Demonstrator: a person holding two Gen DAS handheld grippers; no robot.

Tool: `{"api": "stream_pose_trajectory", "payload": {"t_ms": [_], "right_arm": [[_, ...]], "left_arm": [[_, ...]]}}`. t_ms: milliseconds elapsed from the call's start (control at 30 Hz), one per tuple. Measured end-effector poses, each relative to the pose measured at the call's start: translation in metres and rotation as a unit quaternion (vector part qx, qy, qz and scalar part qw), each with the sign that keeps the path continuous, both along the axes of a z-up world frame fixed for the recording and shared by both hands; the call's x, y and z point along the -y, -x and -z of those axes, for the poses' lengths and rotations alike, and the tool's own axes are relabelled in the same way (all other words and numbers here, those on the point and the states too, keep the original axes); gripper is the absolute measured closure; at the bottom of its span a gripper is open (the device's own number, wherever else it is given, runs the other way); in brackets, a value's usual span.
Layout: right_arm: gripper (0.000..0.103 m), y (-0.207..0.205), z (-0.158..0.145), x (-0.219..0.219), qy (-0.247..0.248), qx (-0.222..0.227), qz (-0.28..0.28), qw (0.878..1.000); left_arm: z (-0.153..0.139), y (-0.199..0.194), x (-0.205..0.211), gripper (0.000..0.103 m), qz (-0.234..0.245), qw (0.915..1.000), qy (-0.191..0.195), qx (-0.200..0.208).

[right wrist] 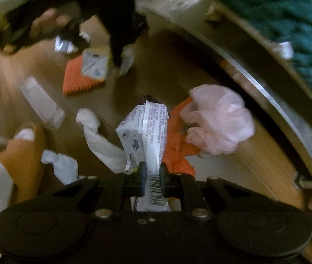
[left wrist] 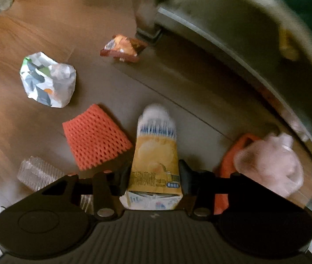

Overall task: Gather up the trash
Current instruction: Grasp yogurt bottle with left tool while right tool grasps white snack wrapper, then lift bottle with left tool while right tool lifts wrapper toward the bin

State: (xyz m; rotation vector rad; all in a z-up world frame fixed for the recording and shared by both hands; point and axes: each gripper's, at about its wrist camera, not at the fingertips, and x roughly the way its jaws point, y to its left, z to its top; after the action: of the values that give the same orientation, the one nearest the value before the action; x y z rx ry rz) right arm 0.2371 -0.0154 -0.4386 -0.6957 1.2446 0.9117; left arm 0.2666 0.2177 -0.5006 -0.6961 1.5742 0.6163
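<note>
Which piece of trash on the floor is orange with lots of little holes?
The orange foam net sleeve, lying beside the carton in the left gripper. The crumpled white wrapper and snack packet have no holes.

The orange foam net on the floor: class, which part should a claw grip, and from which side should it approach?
Grip the orange foam net across its narrow top end, coming straight down from above. It lies flat on the floor as a tapered sleeve, and the narrow end fits between the fingers and probably squashes easily.
</note>
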Motion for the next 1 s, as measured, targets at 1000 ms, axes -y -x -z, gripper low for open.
{"api": "stream_pose_trajectory", "payload": {"t_ms": [1000], "right_arm": [[0.097, 0.046, -0.363, 0.147, -0.172, 0.180, 0.173, 0.953]], "left_arm": [[-0.395, 0.066, 0.176, 0.060, 0.224, 0.9116, -0.044, 0.342]]}}
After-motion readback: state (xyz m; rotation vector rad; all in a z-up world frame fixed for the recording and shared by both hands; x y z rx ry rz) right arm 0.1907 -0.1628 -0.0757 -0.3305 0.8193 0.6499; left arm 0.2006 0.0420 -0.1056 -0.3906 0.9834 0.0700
